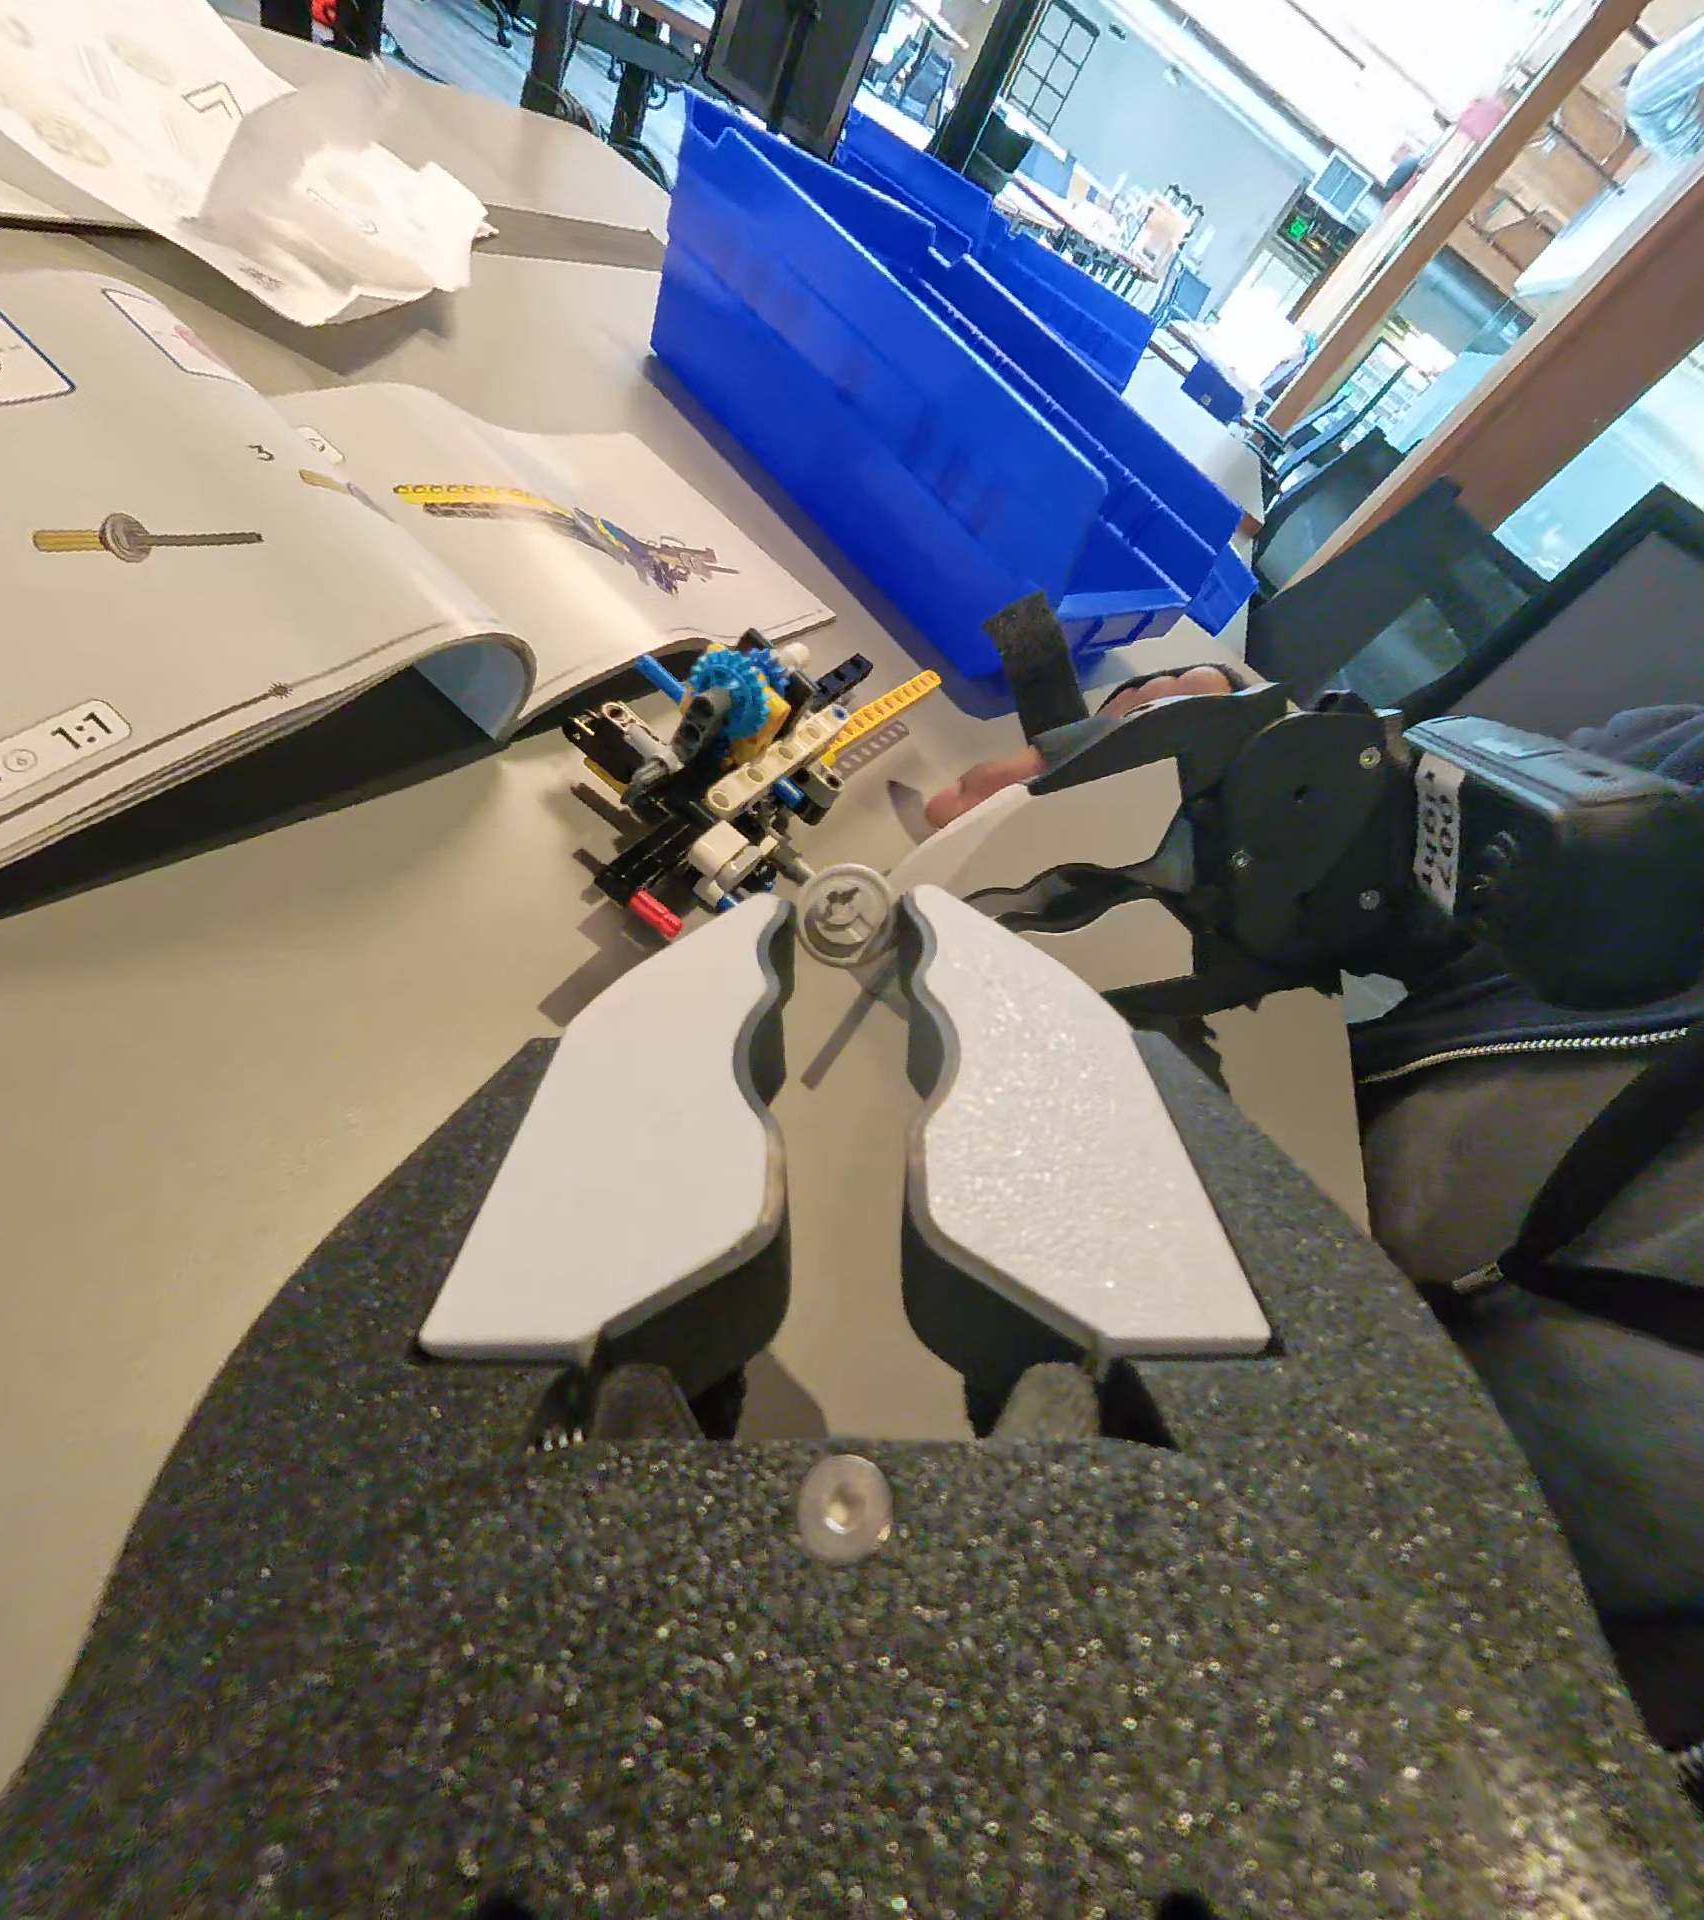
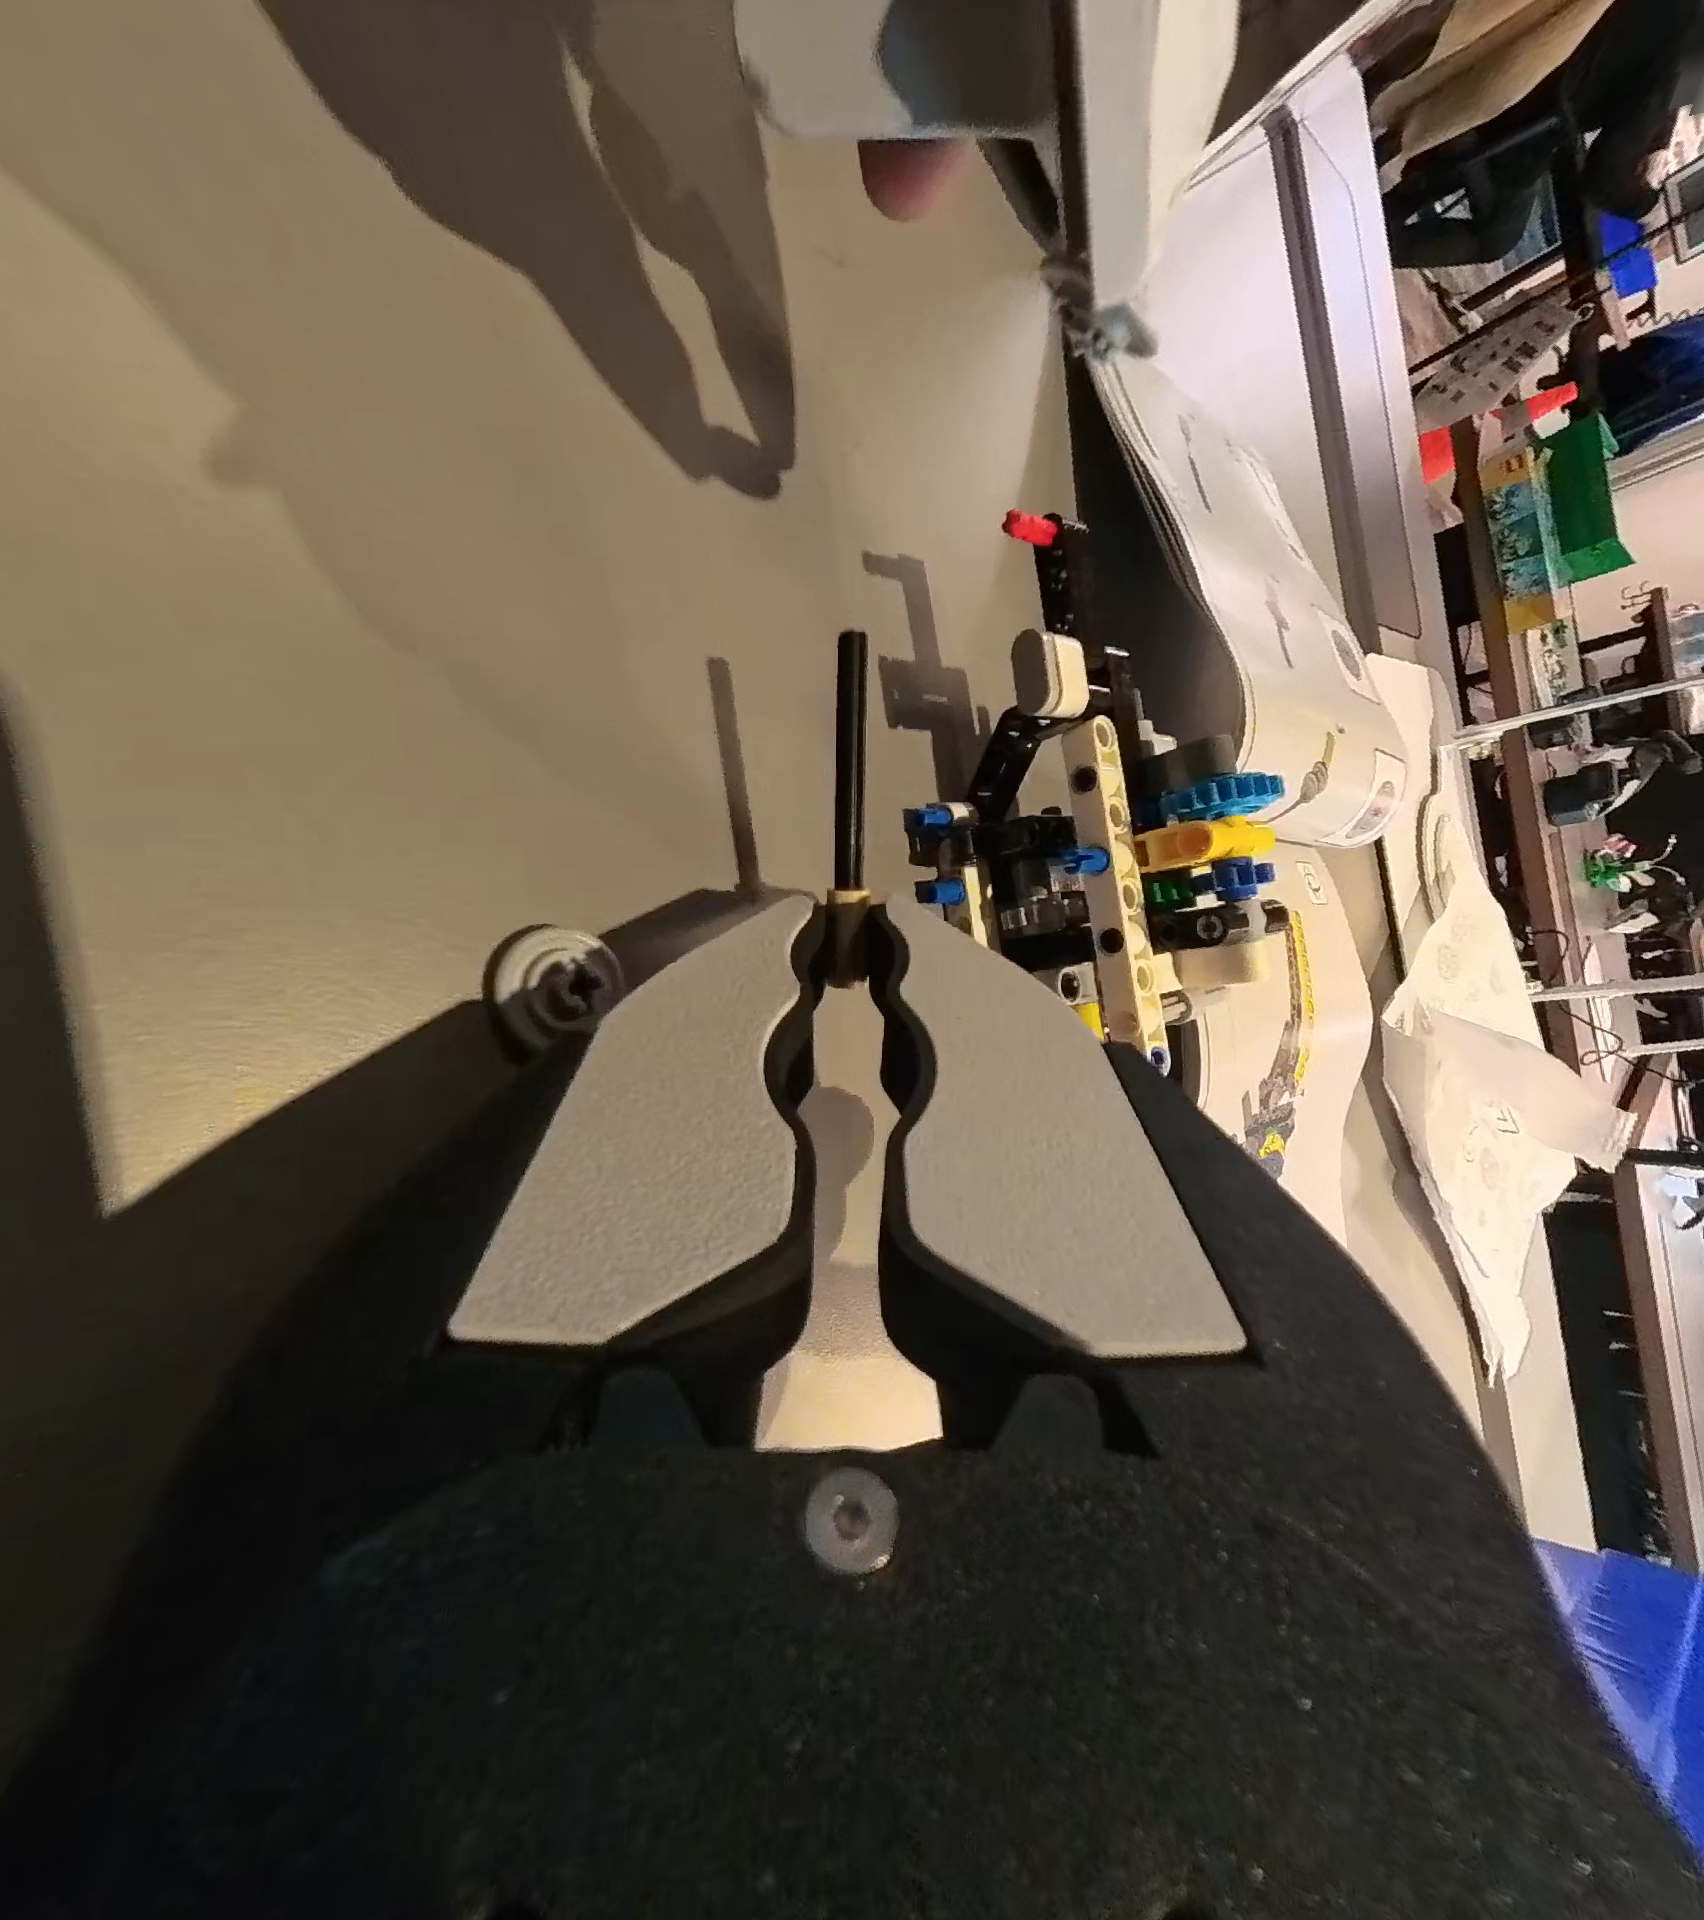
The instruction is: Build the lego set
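My left gripper (image 1: 846,935) is shut on a small grey round wheel piece (image 1: 843,920) and holds it just above the table, close in front of the part-built lego model (image 1: 723,758). My right gripper (image 2: 848,940) is shut on a tan bush with a long black axle (image 2: 850,748) that sticks out forward past its tips. In the right wrist view the grey wheel (image 2: 552,987) sits just left of my right gripper, apart from the axle. The model (image 2: 1097,852) stands to the right of the axle. The right gripper's body (image 1: 1295,831) also shows in the left wrist view.
An open instruction booklet (image 1: 204,582) lies left of and behind the model. Blue plastic bins (image 1: 879,416) stand behind it, and a crumpled paper bag (image 1: 339,218) lies at the far left. A person's dark jacket (image 1: 1606,1195) fills the right side.
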The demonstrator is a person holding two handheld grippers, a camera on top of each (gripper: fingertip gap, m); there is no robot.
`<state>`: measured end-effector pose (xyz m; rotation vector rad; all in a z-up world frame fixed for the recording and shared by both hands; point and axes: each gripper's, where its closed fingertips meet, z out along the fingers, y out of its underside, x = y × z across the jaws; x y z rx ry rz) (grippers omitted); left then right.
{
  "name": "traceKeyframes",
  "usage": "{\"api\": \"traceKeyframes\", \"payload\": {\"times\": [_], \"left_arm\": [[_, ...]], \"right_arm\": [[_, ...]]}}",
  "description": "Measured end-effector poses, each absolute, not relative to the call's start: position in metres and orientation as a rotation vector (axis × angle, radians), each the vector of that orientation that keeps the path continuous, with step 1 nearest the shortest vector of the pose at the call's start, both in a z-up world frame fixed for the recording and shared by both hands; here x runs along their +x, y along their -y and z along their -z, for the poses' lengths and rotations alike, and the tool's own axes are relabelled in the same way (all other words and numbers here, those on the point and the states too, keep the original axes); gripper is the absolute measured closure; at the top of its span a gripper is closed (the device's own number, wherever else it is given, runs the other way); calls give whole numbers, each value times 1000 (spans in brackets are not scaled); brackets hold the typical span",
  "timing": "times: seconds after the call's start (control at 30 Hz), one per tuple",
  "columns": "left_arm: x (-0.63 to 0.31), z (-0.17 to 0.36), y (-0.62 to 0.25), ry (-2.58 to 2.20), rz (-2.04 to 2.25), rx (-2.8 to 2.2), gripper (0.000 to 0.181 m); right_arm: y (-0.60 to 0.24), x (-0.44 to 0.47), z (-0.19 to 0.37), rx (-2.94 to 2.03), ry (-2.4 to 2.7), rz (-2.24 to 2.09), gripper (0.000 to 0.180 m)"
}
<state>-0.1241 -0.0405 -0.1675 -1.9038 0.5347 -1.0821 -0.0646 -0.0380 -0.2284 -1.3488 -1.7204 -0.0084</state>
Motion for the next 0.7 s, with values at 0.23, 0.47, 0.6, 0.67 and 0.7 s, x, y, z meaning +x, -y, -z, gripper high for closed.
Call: {"api": "traceKeyframes", "payload": {"times": [0.23,0.47,0.6,0.67,0.7], "left_arm": [[-125,168,39,-476,1154,-1901,162],[-127,166,37,-424,1225,-1889,162],[-128,166,36,-426,1204,-1892,162],[-126,167,37,-443,1203,-1892,162],[-125,166,38,-446,1219,-1889,162]], "right_arm": [[35,-64,229,-1329,1727,36,173],[34,-65,228,-1278,1747,70,173],[35,-68,228,-1226,1771,84,173],[36,-69,229,-1195,1788,85,173],[37,-69,229,-1180,1797,84,173]]}}
